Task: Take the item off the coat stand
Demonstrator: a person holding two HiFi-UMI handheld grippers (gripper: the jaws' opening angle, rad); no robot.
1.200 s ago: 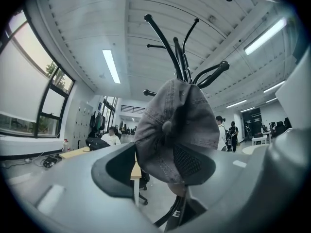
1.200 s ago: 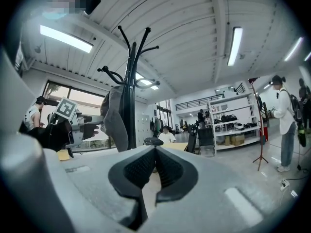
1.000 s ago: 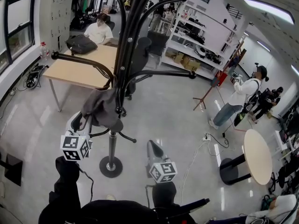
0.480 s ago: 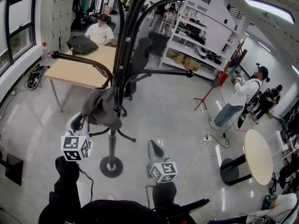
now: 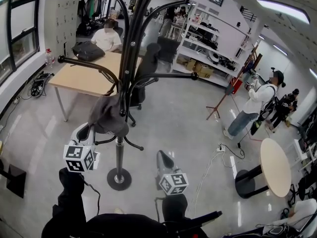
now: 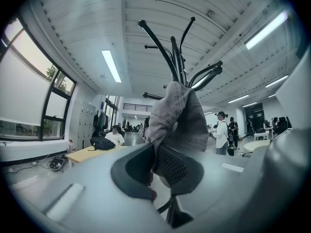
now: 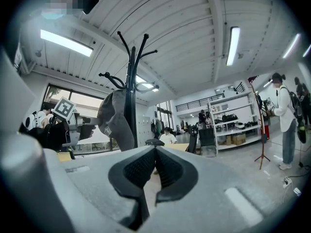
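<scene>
A grey fabric cap [image 5: 106,115] hangs on a lower hook of the black coat stand [image 5: 119,148]. My left gripper [image 5: 88,129] reaches level into it from the left. Its jaws have just been closing and now pinch the cap's lower edge [image 6: 180,115] between the pads, so the left gripper [image 6: 156,155] is shut on the cloth. My right gripper [image 5: 161,156] hangs to the right of the stand's base, apart from it. In the right gripper view the right gripper [image 7: 155,152] is shut with nothing held, and the cap [image 7: 114,118] and stand [image 7: 130,96] lie ahead to the left.
Behind the stand are a wooden table [image 5: 84,78] with a black bag [image 5: 86,50] and a seated person [image 5: 108,36]. Shelving [image 5: 208,48] lines the back. To the right are a standing person [image 5: 252,105], a red tripod [image 5: 223,100] and a round table [image 5: 275,165].
The head view has shifted slightly. Both grippers and the cap sit where they were.
</scene>
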